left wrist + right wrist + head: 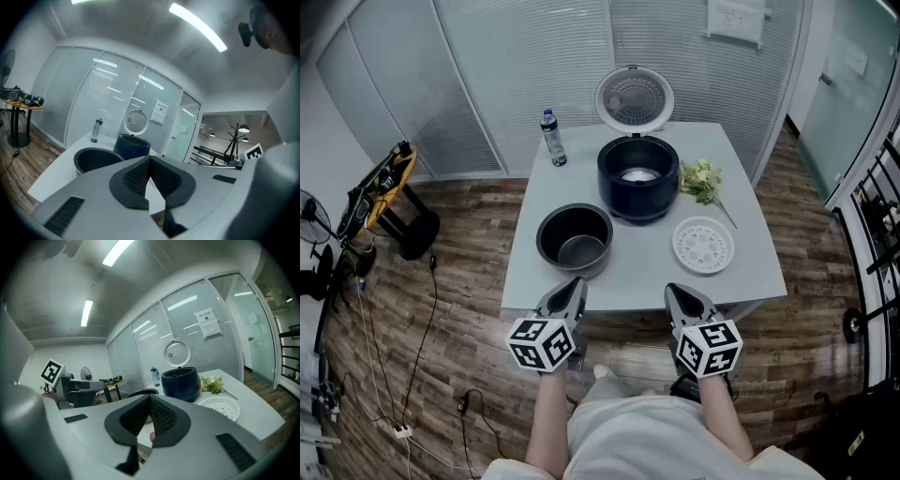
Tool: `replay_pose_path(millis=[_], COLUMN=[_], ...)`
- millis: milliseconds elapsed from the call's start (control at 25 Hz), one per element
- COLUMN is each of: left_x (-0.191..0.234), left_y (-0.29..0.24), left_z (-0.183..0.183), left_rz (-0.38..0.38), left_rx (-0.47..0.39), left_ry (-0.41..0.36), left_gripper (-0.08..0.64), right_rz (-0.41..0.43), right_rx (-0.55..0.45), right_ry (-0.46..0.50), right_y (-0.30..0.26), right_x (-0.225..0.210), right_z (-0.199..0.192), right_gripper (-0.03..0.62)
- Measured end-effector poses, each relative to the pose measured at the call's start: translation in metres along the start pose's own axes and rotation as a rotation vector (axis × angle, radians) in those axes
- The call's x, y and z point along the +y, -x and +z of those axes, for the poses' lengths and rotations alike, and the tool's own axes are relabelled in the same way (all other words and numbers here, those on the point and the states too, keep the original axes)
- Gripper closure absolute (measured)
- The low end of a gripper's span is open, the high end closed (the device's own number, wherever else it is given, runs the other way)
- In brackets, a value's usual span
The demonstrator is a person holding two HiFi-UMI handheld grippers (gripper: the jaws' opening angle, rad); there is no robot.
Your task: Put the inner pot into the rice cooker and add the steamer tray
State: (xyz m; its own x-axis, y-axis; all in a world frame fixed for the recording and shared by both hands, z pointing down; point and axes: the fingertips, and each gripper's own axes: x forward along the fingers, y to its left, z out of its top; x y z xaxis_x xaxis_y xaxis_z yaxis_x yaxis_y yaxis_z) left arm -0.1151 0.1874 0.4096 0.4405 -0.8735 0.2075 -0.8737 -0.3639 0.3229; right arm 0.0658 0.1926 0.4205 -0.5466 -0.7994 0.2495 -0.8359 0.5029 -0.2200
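Note:
The dark inner pot [574,240] stands empty on the white table's front left. Behind it sits the dark blue rice cooker [637,178], its round lid [634,99] standing up. The white perforated steamer tray [703,245] lies flat at the front right. My left gripper [574,288] hangs shut just before the table's front edge, near the pot, holding nothing. My right gripper [678,293] is shut too, short of the tray. The left gripper view shows the pot [93,159] and cooker [132,146] past the gripper [149,159]. The right gripper view shows the cooker [180,383] and tray [220,408] beyond the gripper [150,398].
A water bottle [553,138] stands at the table's back left, and a bunch of greens [703,180] lies right of the cooker. On the wooden floor to the left are a stand [389,192], a fan [311,211] and cables [427,319]. Glass partitions close the back.

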Motion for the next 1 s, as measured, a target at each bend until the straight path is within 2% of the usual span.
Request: replay_pose_path(millis=[240, 440, 600, 640, 680, 720, 840, 1000], left_x=[0.002, 0.006, 0.008, 0.006, 0.005, 0.004, 0.004, 0.006], left_y=[0.003, 0.008, 0.008, 0.007, 0.006, 0.006, 0.007, 0.009], left_z=[-0.003, -0.002, 0.003, 0.004, 0.005, 0.004, -0.001, -0.002], left_rz=[-0.002, 0.004, 0.035, 0.023, 0.002, -0.020, -0.058, -0.059], left_rx=[-0.005, -0.012, -0.046, -0.054, -0.056, -0.051, -0.027, -0.013], left_ry=[0.014, 0.020, -0.022, -0.020, -0.006, 0.011, 0.018, 0.005], left_gripper=[0.552, 0.552, 0.549, 0.491, 0.327, 0.304, 0.302, 0.301], right_rz=[0.074, 0.059, 0.048, 0.073, 0.107, 0.136, 0.140, 0.136], right_rx=[-0.014, 0.002, 0.003, 0.003, 0.010, 0.017, 0.028, 0.037], right_ry=[-0.033, -0.029, -0.053, -0.068, -0.083, -0.096, -0.106, -0.116], right_y=[0.001, 0.000, -0.001, -0.002, -0.003, -0.005, -0.006, -0.008], right_x=[0.011, 0.012, 0.009, 0.012, 0.016, 0.020, 0.022, 0.021], right_z=[0.000, -0.002, -0.003, -0.003, -0.004, -0.005, -0.008, -0.009], right_gripper=[0.575, 0.575, 0.575, 0.565, 0.434, 0.317, 0.318, 0.316])
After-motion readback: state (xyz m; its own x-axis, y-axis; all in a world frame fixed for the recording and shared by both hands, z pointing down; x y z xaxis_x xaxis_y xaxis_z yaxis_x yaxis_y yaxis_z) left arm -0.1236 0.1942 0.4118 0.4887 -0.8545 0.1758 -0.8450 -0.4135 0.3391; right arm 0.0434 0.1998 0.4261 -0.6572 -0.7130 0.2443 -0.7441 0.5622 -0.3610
